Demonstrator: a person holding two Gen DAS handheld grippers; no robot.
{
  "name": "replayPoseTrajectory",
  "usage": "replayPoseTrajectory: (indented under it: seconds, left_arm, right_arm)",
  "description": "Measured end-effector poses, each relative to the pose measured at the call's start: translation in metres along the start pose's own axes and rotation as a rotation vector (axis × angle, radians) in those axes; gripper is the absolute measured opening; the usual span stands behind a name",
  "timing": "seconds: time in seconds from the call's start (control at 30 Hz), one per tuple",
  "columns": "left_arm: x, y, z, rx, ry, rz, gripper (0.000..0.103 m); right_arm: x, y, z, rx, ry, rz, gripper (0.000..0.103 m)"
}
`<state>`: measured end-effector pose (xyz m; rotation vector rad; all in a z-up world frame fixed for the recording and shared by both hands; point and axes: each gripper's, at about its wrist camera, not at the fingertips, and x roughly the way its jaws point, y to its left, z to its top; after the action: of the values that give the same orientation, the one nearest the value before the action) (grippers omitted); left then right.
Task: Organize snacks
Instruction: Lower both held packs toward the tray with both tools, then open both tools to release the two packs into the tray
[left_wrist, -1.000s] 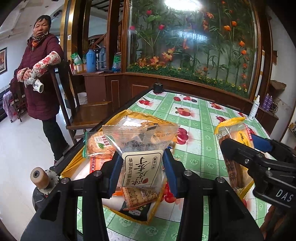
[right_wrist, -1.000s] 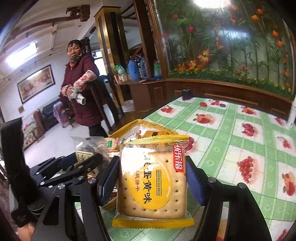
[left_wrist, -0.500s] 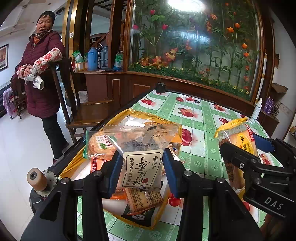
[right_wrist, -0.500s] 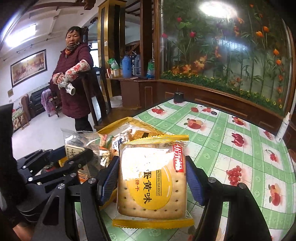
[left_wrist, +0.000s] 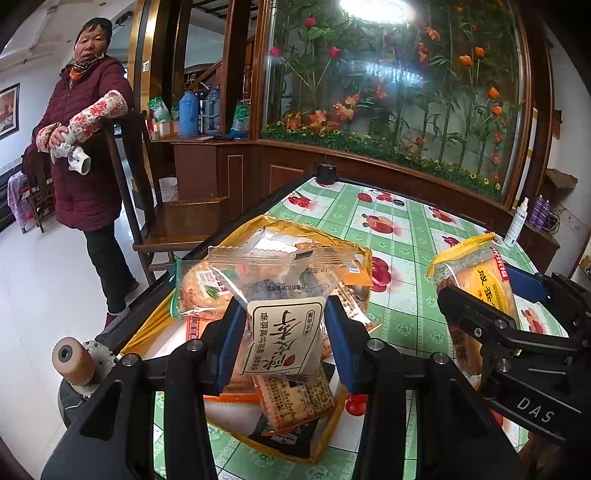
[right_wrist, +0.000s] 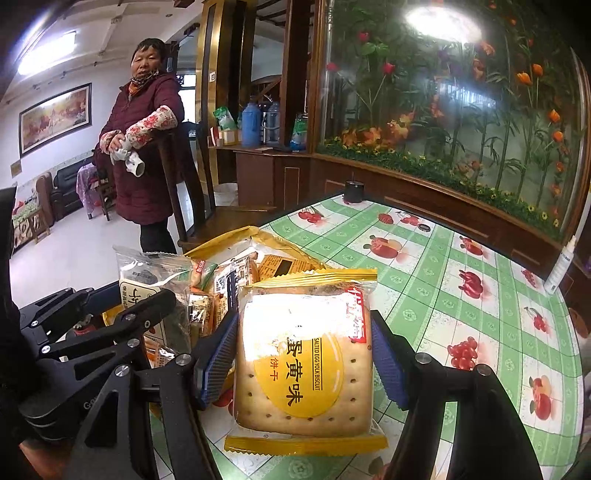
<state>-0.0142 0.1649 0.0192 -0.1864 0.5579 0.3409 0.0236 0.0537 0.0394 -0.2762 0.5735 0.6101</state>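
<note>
The left gripper was clamped on a clear crinkled snack packet above the open yellow bag on the checked tablecloth. The right gripper was clamped on a flat square biscuit pack with 2 serrated yellow seals, held beside that bag.

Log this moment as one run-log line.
left gripper: shut on clear snack packet with cream label | right gripper: shut on yellow salted-egg-yolk biscuit pack | both above yellow snack bag
</note>
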Motion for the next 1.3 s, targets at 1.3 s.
replayPoseTrajectory:
  seconds: [1.3]
  left_arm:
    - [0.048, 0.026, 0.016, 0.017, 0.08, 0.019, 0.074]
  right_arm:
    - [0.191, 0.01, 0.068, 0.161, 0.186, 0.32, 0.081]
